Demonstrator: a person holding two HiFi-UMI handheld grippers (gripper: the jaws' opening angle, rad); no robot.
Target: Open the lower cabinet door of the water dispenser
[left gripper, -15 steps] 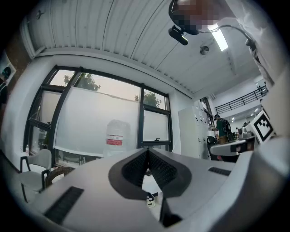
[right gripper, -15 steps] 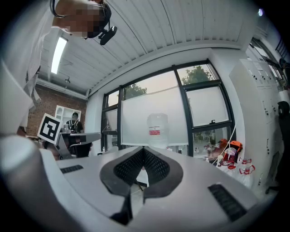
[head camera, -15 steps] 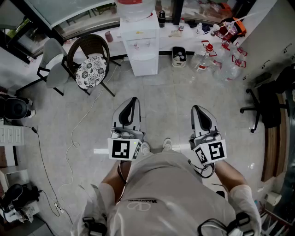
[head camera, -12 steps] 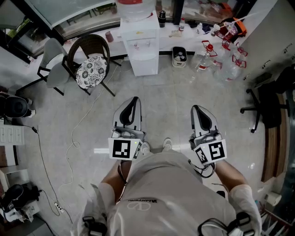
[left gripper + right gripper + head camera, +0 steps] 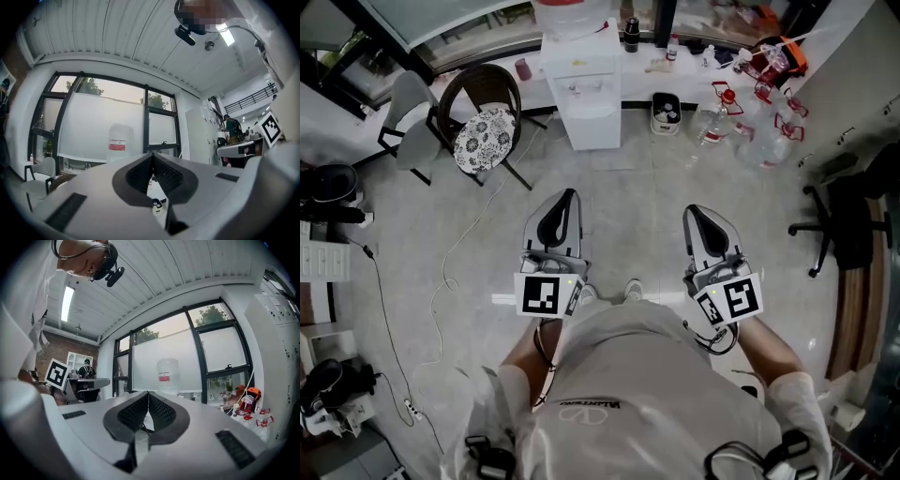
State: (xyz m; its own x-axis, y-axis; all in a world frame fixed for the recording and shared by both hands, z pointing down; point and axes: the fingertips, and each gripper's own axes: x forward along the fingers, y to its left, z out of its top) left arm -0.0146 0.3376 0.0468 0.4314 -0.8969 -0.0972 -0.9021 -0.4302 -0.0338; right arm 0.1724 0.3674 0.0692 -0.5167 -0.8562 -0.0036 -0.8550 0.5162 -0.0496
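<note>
The white water dispenser (image 5: pixel 581 89) stands at the far wall with a clear bottle (image 5: pixel 570 14) on top; its lower cabinet front (image 5: pixel 594 129) faces me and looks closed. Both grippers are held out over the floor, well short of it. My left gripper (image 5: pixel 568 195) and right gripper (image 5: pixel 693 212) point toward the dispenser, jaws together, nothing between them. In the left gripper view the gripper's (image 5: pixel 152 155) pads meet, with the bottle (image 5: pixel 119 138) beyond. The right gripper view shows the same gripper's (image 5: pixel 148 393) tips closed below the bottle (image 5: pixel 168 373).
A wicker chair with a floral cushion (image 5: pixel 485 139) and a grey chair (image 5: pixel 408 117) stand left of the dispenser. A small bin (image 5: pixel 665 112) and several empty water jugs (image 5: pixel 741 131) lie to its right. An office chair (image 5: pixel 853 225) is at right; a cable (image 5: pixel 450 272) trails across the floor.
Both grippers sit slightly higher and further left in the head view, and the room has shifted a little with the head. The jaws look the same.
</note>
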